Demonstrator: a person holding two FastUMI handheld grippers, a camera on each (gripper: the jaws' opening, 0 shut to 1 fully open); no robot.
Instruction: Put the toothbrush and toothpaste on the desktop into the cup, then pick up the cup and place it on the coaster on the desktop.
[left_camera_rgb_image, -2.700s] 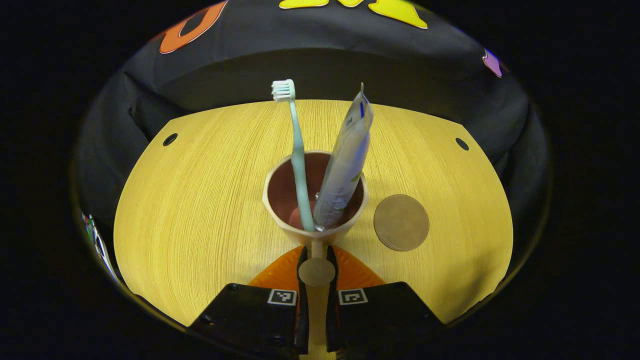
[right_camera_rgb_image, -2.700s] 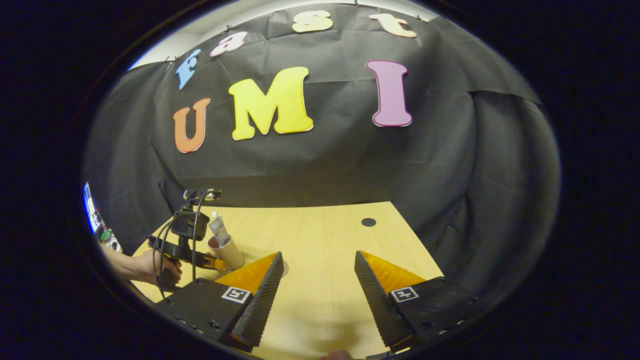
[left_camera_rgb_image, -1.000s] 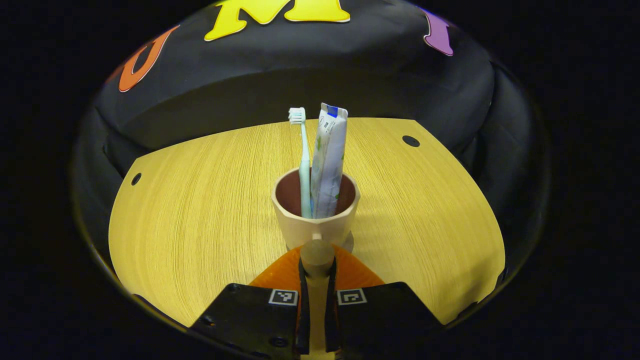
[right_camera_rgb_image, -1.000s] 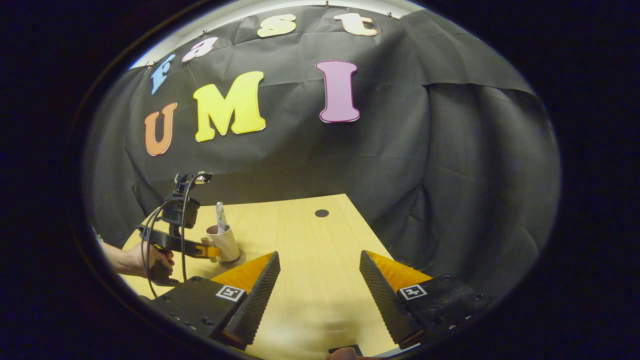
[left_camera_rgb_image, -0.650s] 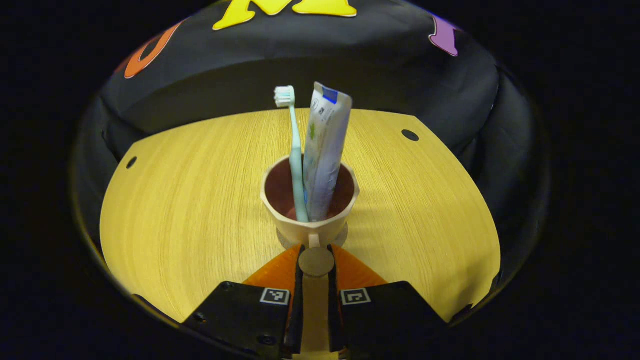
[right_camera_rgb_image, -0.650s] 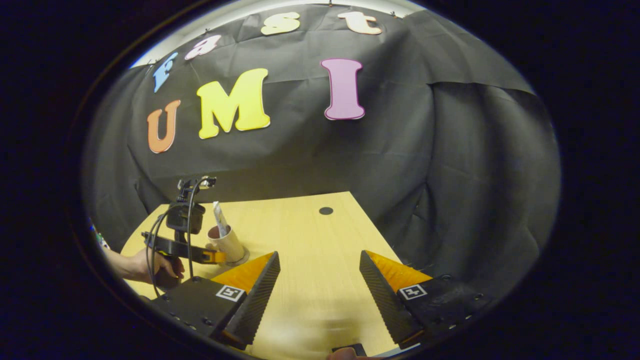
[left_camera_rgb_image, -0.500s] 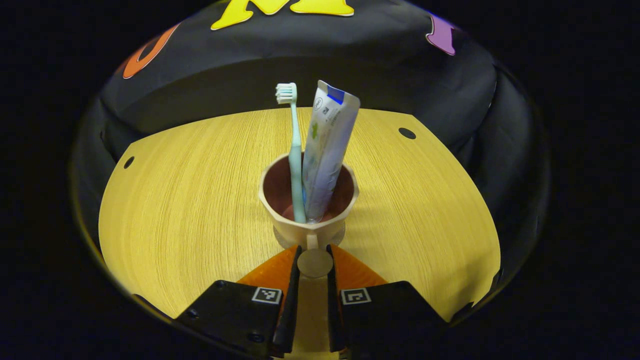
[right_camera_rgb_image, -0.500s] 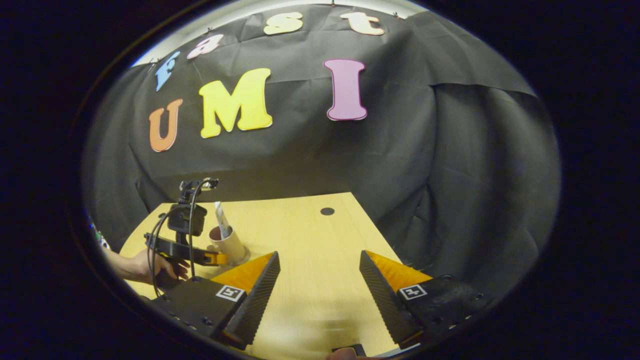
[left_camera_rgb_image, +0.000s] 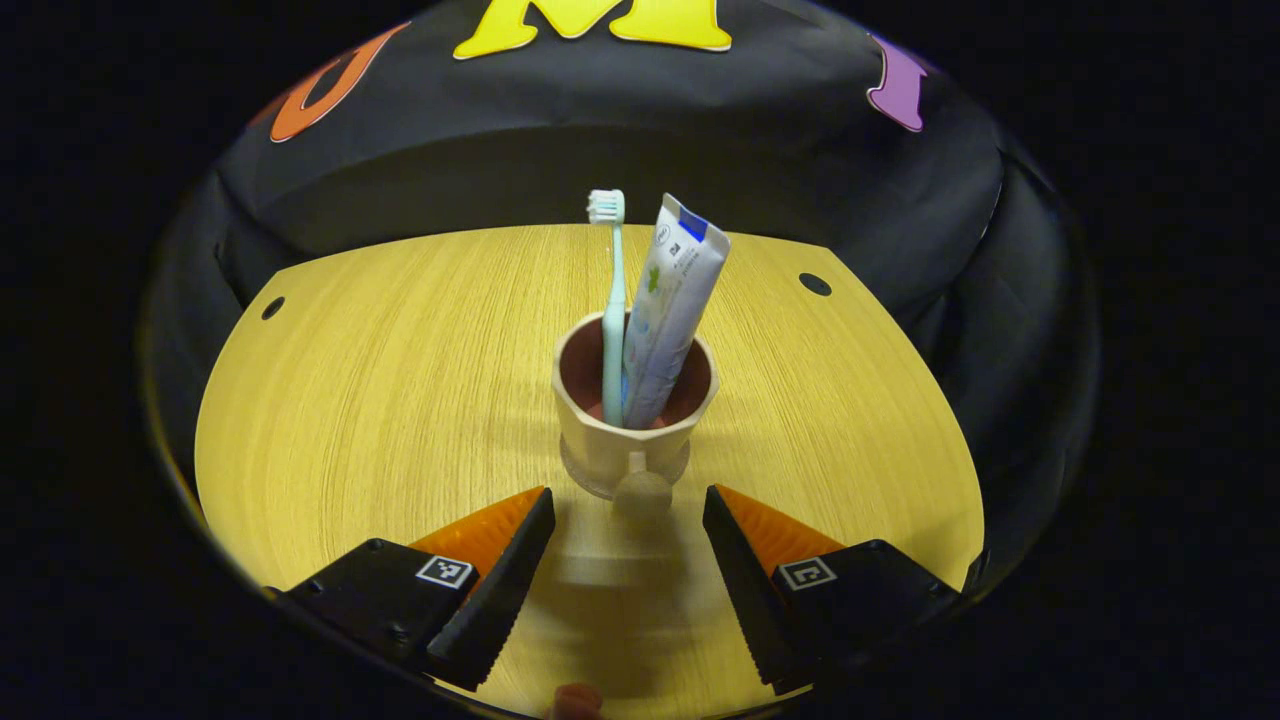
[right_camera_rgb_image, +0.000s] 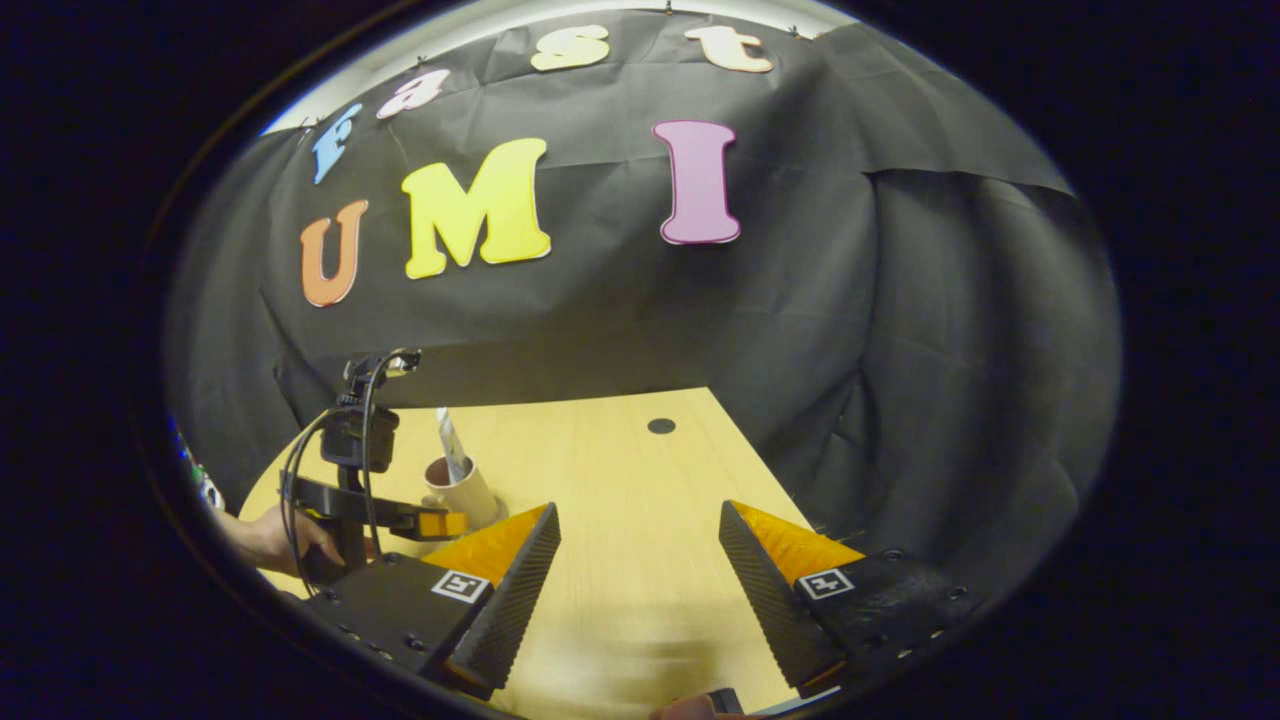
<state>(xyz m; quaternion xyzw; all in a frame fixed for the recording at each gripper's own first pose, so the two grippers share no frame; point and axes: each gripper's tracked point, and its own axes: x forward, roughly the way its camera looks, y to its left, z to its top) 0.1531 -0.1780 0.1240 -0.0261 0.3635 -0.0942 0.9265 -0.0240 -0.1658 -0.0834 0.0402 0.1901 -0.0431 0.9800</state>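
Cup (left_camera_rgb_image: 634, 436) on coaster (left_camera_rgb_image: 573, 474), mid-bench (left_camera_rgb_image: 380, 380) — toothbrush (left_camera_rgb_image: 611, 300), toothpaste (left_camera_rgb_image: 667, 310) upright inside; left tool (left_camera_rgb_image: 628, 508) wide, right tool (right_camera_rgb_image: 638, 520) wide.

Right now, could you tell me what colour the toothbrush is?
Pale mint green toothbrush, best in the left gripper view.

The cup (left_camera_rgb_image: 634, 424) stands on the coaster (left_camera_rgb_image: 572, 472) near the middle of the desktop (left_camera_rgb_image: 380, 380); the toothbrush (left_camera_rgb_image: 611, 300) stands in it, left of the toothpaste (left_camera_rgb_image: 668, 310); the cup's knob (left_camera_rgb_image: 642, 493) faces the near edge.
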